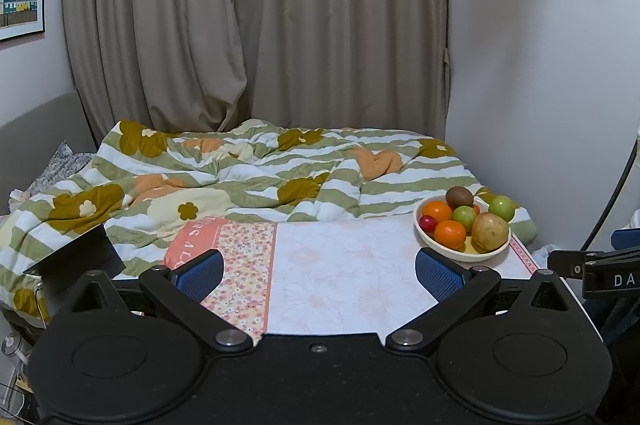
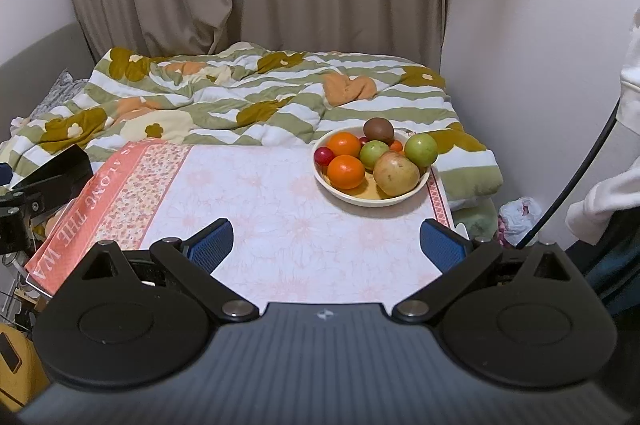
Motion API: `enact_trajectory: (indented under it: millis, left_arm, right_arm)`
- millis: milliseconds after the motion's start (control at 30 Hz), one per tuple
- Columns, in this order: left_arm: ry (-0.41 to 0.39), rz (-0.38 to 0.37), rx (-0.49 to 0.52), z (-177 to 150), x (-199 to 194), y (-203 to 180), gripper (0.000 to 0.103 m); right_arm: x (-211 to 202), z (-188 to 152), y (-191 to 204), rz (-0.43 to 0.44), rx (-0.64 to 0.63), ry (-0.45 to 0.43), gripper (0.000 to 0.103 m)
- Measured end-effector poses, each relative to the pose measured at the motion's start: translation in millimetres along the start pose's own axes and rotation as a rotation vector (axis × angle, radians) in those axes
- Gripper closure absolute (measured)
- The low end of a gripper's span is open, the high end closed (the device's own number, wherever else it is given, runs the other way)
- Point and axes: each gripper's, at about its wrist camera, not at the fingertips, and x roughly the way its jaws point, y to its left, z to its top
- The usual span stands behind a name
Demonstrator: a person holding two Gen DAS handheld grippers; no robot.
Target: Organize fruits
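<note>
Left wrist view: left gripper hangs low over the table, blue pads wide apart, nothing between them. The table wears a pale floral cloth with a pink lettered border. Cream bowl sits at the far right corner, well apart from the gripper. In it: two oranges, a green apple, a small red fruit, a yellowish pear-like fruit, something yellow under the pile. A kiwi perches at the back rim, and a second green apple sits at the right rim. Rumpled flowered duvet behind the table.

Right wrist view: right gripper also spread open and empty, aimed over the cloth with the bowl ahead and slightly right, near but not touching. Same pile, seen closer; a bit more red and orange peeks out behind the middle apple, too hidden to name. No loose fruit shows on the cloth.

Step, as a judgement: every visible fruit is in or on the bowl. This fits fruit already gathered into the bowl, or a full bowl waiting to be sorted out onto the table; the views do not settle which. Any grasp on the pile would need care, since round fruit stacked on a rim rolls easily, kiwi and right apple most exposed.
</note>
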Motion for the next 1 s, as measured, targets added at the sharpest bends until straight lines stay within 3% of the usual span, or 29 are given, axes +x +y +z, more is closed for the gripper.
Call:
enact_trajectory:
  millis: [1000]
  left_arm:
    - [-0.004, 0.008, -0.002, -1.7, 1.4, 2.2, 0.0]
  right_arm:
    - [6.1, 1.8, -0.8, 0.008, 0.016, 0.014, 0.0]
